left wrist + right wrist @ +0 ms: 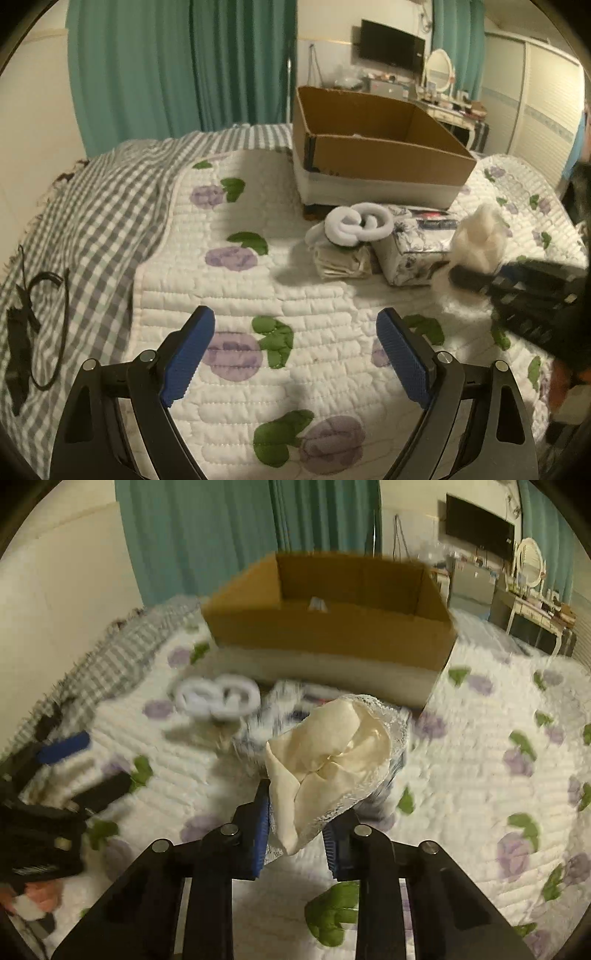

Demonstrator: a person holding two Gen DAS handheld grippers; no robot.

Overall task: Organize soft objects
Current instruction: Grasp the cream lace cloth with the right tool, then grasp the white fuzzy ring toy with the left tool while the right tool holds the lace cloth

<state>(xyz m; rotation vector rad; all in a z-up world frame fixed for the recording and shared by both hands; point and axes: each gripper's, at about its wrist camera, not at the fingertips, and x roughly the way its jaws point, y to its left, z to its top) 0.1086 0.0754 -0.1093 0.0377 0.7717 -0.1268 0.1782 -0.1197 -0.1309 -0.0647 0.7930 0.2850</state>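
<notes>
Two grippers work over a white quilt (321,291) stitched with purple flowers and green leaves. Nearest in the left wrist view, the left gripper (295,354) hangs above bare quilt with its blue-padded jaws spread wide and nothing between them. In the right wrist view, the right gripper (297,834) has its jaws drawn in tight on a cream satin cloth with a lace edge (328,760), which bunches up and stands above the pads. Just beyond that cloth, a small heap lies on the quilt: a flower-printed packet (410,254), a folded beige fabric (341,260) and a white rolled towel (360,223) resting on top of it. Behind the heap, an open cardboard box (391,158) stands on the bed, with a grey checked blanket (99,221) to its left. Farther off hang teal curtains (181,62), with a wall-mounted screen (391,46) and a cluttered dressing table (447,107) at the far right.
</notes>
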